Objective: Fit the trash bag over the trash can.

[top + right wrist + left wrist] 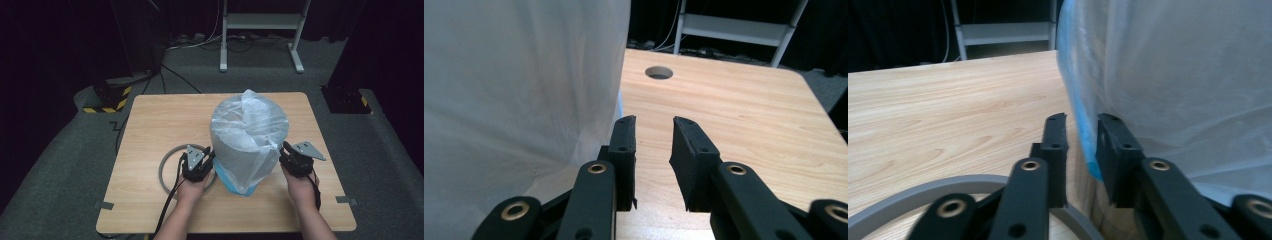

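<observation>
The bin (248, 145), draped in a clear plastic bag (252, 120), stands near the front of the table (150, 130), with the left gripper (199, 161) and right gripper (292, 155) at its two sides. Both sets of jaws stand narrowly parted; the left straddles the bag's blue-tinted edge (1083, 125), the right holds nothing — to my eye each should pinch film alone, low and evenly. The high view shows a grey ring (167, 172) beside the bin, while the right gripper view reveals a round hole (659, 72) in the tabletop.
</observation>
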